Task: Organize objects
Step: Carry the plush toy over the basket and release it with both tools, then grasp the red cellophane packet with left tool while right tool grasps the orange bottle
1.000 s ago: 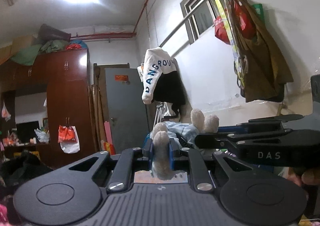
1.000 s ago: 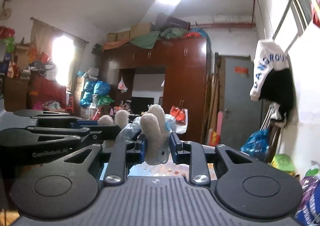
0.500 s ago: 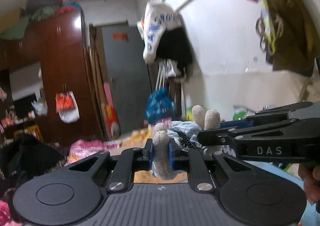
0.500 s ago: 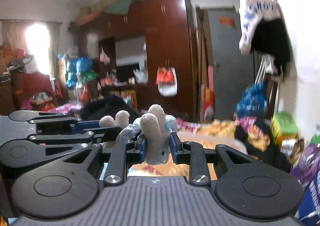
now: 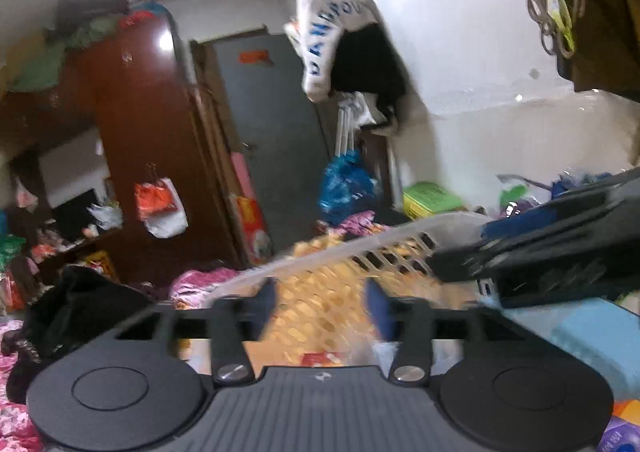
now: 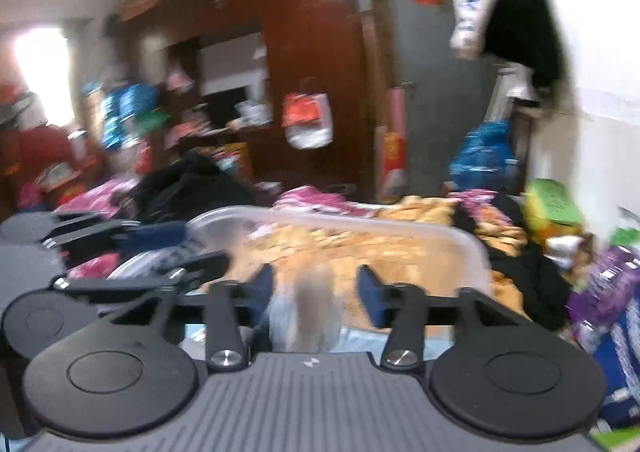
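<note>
My left gripper (image 5: 320,304) is open and empty, its jaws spread over a clear plastic basket (image 5: 360,240) with slotted walls. My right gripper (image 6: 316,294) is also open. The plush toy (image 6: 308,308), grey-beige in pale blue clothes, shows blurred between and below its jaws, free of both pads, over the same clear basket (image 6: 460,240). The right gripper shows at the right of the left wrist view (image 5: 552,252); the left gripper shows at the left of the right wrist view (image 6: 100,236).
The basket sits on a bed with an orange patterned cover (image 6: 420,208), pink bedding (image 6: 312,198) and black clothes (image 6: 188,188). A dark wardrobe (image 6: 312,52), a grey door (image 5: 272,124) and hanging clothes (image 5: 340,44) stand behind. A light blue box (image 5: 592,336) lies at right.
Both grippers have opened and let go of the plush toy, which has dropped down toward the basket. Both views have tilted down from the ceiling to the bed and basket.
</note>
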